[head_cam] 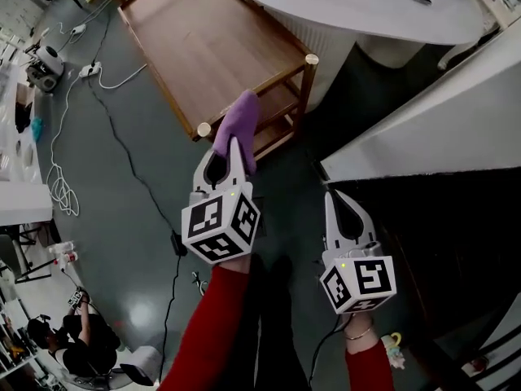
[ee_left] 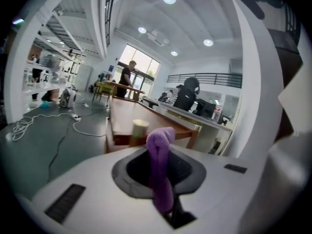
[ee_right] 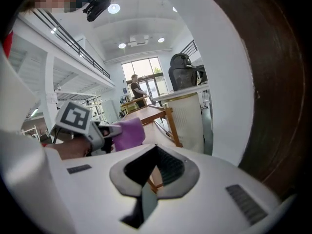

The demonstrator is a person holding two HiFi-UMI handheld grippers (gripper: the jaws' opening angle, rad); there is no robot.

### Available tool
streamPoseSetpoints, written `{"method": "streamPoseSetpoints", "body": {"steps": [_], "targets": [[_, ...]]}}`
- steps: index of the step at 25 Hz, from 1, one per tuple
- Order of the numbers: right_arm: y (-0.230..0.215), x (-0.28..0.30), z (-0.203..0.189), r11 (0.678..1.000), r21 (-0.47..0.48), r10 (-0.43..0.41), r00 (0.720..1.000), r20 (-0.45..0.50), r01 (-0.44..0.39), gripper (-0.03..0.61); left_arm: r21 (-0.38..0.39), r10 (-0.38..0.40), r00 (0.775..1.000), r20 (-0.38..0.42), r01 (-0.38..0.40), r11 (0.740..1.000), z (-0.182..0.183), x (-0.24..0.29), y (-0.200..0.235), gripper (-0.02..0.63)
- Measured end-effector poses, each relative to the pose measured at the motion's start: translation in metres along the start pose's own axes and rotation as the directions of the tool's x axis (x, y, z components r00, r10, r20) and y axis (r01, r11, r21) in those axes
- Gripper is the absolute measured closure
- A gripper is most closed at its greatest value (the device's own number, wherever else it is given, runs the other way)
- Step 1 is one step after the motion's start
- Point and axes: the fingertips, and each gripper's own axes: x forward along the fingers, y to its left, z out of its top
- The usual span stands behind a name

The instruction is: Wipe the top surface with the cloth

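Observation:
A purple cloth (head_cam: 238, 125) hangs from my left gripper (head_cam: 234, 145), which is shut on it and held in the air just in front of the near corner of a long wooden table (head_cam: 207, 39). In the left gripper view the cloth (ee_left: 160, 167) stands up between the shut jaws, with the table top (ee_left: 127, 112) and a round corner post (ee_left: 140, 128) just beyond. My right gripper (head_cam: 332, 198) is lower and to the right, over the floor, shut on nothing. The right gripper view shows its jaws (ee_right: 150, 167) together, and the cloth (ee_right: 128, 133) to the left.
A white round table (head_cam: 366, 6) stands behind the wooden one and a white counter (head_cam: 423, 120) runs along the right. Cables (head_cam: 106, 112) trail over the grey floor at left. One person sits at bottom left (head_cam: 77, 332); another stands far off (ee_left: 127, 76).

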Motion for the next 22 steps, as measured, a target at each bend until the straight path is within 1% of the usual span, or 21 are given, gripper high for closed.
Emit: {"method": "streamPoseSetpoints", "body": {"steps": [2, 5, 8, 10, 11, 12, 13, 14, 16, 17, 19, 20, 22], "targets": [[0.004, 0.003, -0.002, 1.000, 0.000, 0.013, 1.000, -0.004, -0.013, 0.568, -0.019, 0.062, 0.998, -0.009, -0.062, 0.998, -0.009, -0.022, 0.033, 0.563], [0.010, 0.006, -0.003, 0.999, -0.028, 0.029, 1.000, -0.007, -0.029, 0.568, -0.016, 0.118, 0.993, -0.027, -0.118, 0.993, -0.022, -0.042, 0.064, 0.563], [0.012, 0.007, -0.005, 0.999, -0.040, 0.031, 1.000, -0.007, -0.031, 0.568, -0.023, 0.152, 0.988, -0.029, -0.153, 0.988, -0.029, -0.053, 0.078, 0.563], [0.012, 0.008, -0.006, 0.999, -0.046, 0.025, 1.000, -0.005, -0.025, 0.568, -0.026, 0.145, 0.989, -0.033, -0.146, 0.989, -0.034, -0.057, 0.077, 0.563], [0.011, 0.009, -0.007, 0.999, -0.050, 0.020, 1.000, -0.004, -0.020, 0.568, -0.025, 0.119, 0.992, -0.043, -0.121, 0.992, -0.038, -0.058, 0.070, 0.563], [0.009, 0.009, -0.008, 0.999, -0.052, 0.013, 1.000, -0.005, -0.013, 0.568, -0.021, 0.073, 0.996, -0.058, -0.075, 0.997, -0.044, -0.060, 0.058, 0.563], [0.007, 0.009, -0.009, 0.999, -0.052, 0.005, 1.000, -0.006, -0.005, 0.568, -0.014, 0.011, 0.997, -0.076, -0.012, 1.000, -0.051, -0.060, 0.040, 0.563], [0.004, 0.009, -0.011, 0.999, -0.049, -0.004, 1.000, -0.009, 0.004, 0.566, -0.005, -0.058, 0.994, -0.093, 0.058, 0.998, -0.059, -0.058, 0.020, 0.563], [-0.002, 0.009, -0.014, 0.999, -0.043, -0.021, 1.000, -0.016, 0.021, 0.568, 0.016, -0.183, 0.976, -0.119, 0.186, 0.982, -0.073, -0.044, -0.023, 0.563], [-0.005, 0.009, -0.015, 0.999, -0.042, -0.029, 0.999, -0.018, 0.028, 0.568, 0.026, -0.230, 0.965, -0.128, 0.236, 0.972, -0.078, -0.031, -0.043, 0.563], [-0.013, 0.010, -0.016, 0.998, -0.039, -0.045, 0.999, -0.021, 0.044, 0.566, 0.048, -0.292, 0.945, -0.147, 0.301, 0.952, -0.085, 0.006, -0.075, 0.563], [-0.017, 0.010, -0.018, 0.998, -0.034, -0.053, 0.998, -0.023, 0.053, 0.566, 0.058, -0.305, 0.939, -0.162, 0.318, 0.946, -0.090, 0.028, -0.087, 0.563], [-0.025, 0.010, -0.022, 0.997, -0.021, -0.068, 0.997, -0.025, 0.068, 0.568, 0.075, -0.302, 0.931, -0.204, 0.323, 0.943, -0.104, 0.071, -0.101, 0.563]]}}
